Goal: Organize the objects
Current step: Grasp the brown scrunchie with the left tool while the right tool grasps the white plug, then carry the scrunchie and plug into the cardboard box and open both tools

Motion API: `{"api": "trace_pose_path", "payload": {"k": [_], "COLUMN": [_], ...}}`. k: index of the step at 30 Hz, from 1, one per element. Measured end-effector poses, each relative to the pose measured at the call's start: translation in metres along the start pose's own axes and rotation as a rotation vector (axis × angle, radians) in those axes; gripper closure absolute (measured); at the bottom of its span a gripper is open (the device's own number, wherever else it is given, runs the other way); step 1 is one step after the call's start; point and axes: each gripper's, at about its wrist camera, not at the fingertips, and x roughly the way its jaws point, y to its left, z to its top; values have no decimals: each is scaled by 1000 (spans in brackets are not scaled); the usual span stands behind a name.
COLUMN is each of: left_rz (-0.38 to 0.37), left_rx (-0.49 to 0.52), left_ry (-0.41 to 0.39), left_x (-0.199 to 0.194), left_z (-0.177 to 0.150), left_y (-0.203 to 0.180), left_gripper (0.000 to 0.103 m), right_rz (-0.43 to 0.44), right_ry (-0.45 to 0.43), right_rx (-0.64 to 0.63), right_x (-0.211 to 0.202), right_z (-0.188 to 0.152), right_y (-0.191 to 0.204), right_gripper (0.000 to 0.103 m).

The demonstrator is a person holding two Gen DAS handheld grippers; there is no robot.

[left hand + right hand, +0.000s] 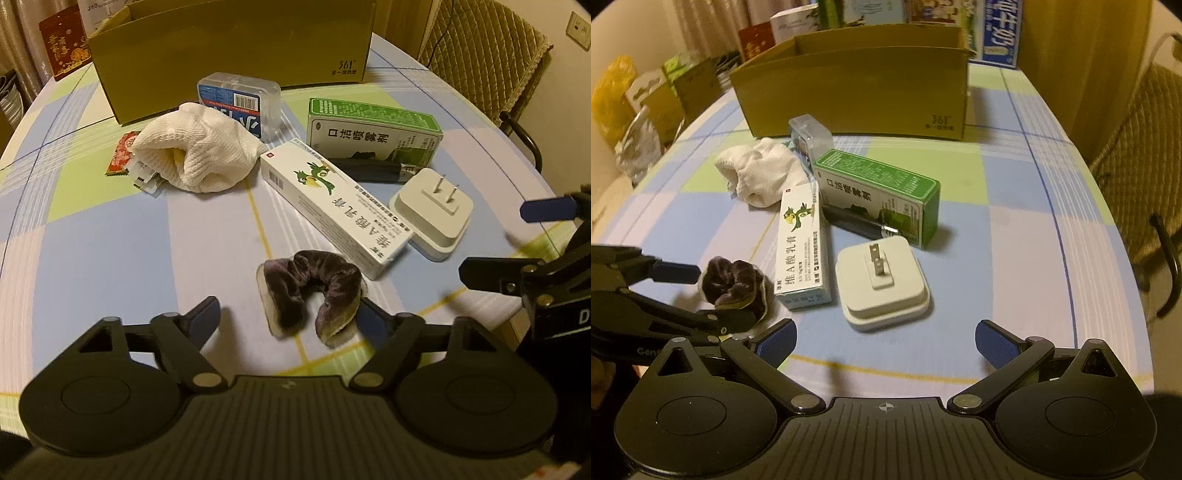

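A dark purple velvet scrunchie [314, 291] lies on the checked tablecloth between the fingers of my left gripper [290, 317], which is open. Its right finger touches the scrunchie and the left finger stands apart. From the right wrist view the scrunchie [733, 284] sits between those same fingers of the left gripper [709, 295]. My right gripper [886, 343] is open and holds nothing, just short of a white plug adapter [882, 284] with its prongs up. An open cardboard box [229, 55] stands at the back of the table.
Ahead lie a long white box with a green bird [332, 199], a green box [373, 129], a black stick [373, 168], a white cloth [199, 147], a clear plastic case [240, 99] and a red sachet [122, 155]. A wicker chair [1145, 166] stands off the right table edge.
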Motion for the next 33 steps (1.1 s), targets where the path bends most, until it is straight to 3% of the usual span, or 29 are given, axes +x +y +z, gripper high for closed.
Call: {"api": "trace_pose_path", "payload": {"k": [4, 8, 17, 19, 33], "left_rz": [-37, -54, -55, -53, -23], "left_rx": [-26, -30, -36, -41, -52], "left_ry": [4, -8, -30, -34, -110], "left_x": [6, 6, 5, 4, -28], "left_z": [4, 9, 17, 18, 30], "left_y": [7, 8, 11, 13, 23], "left_gripper": [43, 70, 82, 83, 85], "right_rz": [10, 8, -1, -11, -49], "right_ry": [19, 34, 47, 36, -57], "right_rx": [-4, -33, -68, -70, 30], "right_x": [15, 27, 49, 47, -3], "right_z": [5, 10, 16, 18, 35], "right_y": [-3, -1, -1, -1, -5], "right_gripper": [2, 6, 26, 41, 41]}}
